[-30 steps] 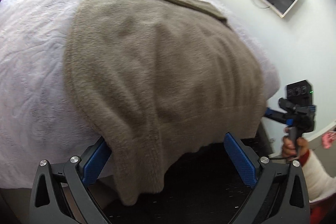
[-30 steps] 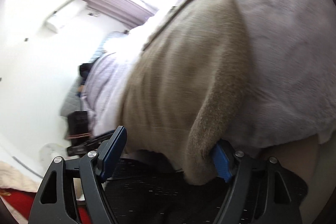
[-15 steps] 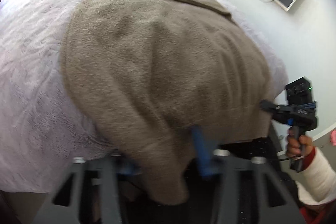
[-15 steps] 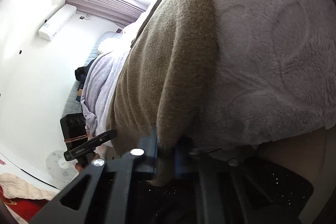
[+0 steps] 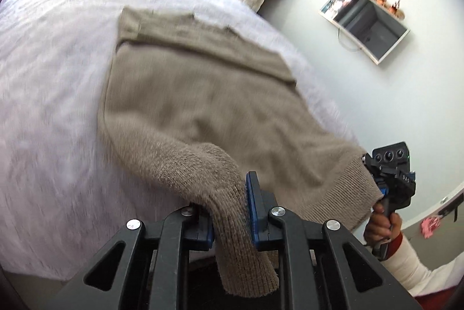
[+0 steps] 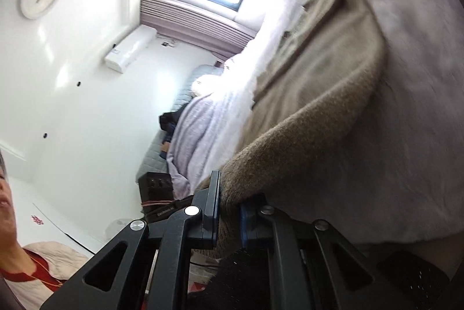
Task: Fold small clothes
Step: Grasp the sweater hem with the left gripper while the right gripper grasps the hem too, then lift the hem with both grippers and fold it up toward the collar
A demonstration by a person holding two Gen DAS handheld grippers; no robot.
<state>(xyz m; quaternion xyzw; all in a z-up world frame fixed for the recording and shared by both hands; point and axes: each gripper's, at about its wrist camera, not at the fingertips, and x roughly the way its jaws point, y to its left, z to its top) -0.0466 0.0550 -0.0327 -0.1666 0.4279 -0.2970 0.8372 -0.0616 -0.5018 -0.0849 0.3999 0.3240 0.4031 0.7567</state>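
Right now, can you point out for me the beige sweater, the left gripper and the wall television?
beige sweater (image 5: 203, 101): left wrist view, on the flat middle of its body.
left gripper (image 5: 232, 211): left wrist view, midway between its fingertips, shut on the hem.
wall television (image 5: 365, 22): left wrist view, on the dark screen.

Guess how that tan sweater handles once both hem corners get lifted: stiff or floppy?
Probably floppy: the sweater droops between the left gripper and right gripper, both shut on its hem. Its fuzzy knit likely drags on the plush bedspread rather than sliding.
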